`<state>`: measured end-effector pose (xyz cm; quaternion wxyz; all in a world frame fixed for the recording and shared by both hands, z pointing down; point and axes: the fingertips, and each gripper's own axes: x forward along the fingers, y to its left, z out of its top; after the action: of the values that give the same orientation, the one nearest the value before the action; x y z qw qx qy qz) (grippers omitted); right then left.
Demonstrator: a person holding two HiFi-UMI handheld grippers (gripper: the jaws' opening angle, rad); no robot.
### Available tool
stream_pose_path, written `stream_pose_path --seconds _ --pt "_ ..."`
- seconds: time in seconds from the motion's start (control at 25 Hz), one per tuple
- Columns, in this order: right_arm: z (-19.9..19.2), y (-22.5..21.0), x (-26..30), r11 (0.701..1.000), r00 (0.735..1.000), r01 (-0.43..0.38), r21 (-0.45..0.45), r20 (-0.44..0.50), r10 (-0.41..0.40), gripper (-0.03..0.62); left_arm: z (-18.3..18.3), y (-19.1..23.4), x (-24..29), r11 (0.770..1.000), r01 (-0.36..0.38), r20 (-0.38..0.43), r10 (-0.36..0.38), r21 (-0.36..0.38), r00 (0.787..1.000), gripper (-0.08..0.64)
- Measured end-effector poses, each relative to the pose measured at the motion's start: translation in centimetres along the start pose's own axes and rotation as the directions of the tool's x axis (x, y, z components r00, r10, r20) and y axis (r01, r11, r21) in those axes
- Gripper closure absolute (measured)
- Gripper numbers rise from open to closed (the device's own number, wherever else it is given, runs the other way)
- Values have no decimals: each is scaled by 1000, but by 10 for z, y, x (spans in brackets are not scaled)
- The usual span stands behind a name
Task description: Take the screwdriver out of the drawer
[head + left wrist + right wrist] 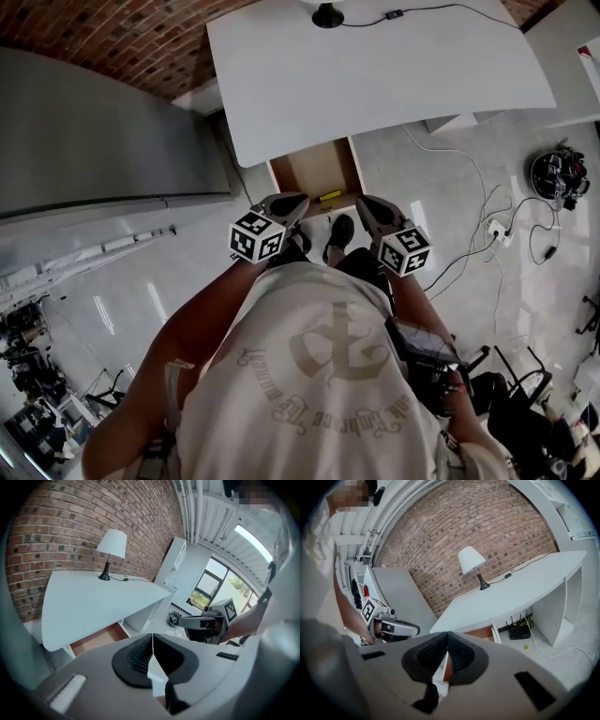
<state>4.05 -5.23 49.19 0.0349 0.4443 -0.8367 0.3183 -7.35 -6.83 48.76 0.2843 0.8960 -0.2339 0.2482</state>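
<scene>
White desk (pixel 375 75) beside brick wall (pixel 122 37); wooden drawer (pixel 314 173) open; lamp (pixel 111 545) on top.

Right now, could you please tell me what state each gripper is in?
Left gripper: tongs closed, holding nothing.
Right gripper: tongs closed, holding nothing.

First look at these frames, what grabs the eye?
The open drawer under the white desk, with a small yellow thing, probably the screwdriver, near its front. The left gripper and right gripper hover on its near side, both with jaws shut and empty. A white lamp stands at the desk's far edge by the brick wall.
</scene>
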Motion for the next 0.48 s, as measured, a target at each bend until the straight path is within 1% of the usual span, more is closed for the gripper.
stream_pose_path --seconds 0.32,0.48 --pt "-24 -10 -9 998 999 45 32 -23 -44 586 -17 -5 28 998 60 -83 -57 28 995 551" --pt "-34 -18 -7 998 998 57 31 -34 -56 586 -25 -2 42 997 72 -118 -68 34 991 551"
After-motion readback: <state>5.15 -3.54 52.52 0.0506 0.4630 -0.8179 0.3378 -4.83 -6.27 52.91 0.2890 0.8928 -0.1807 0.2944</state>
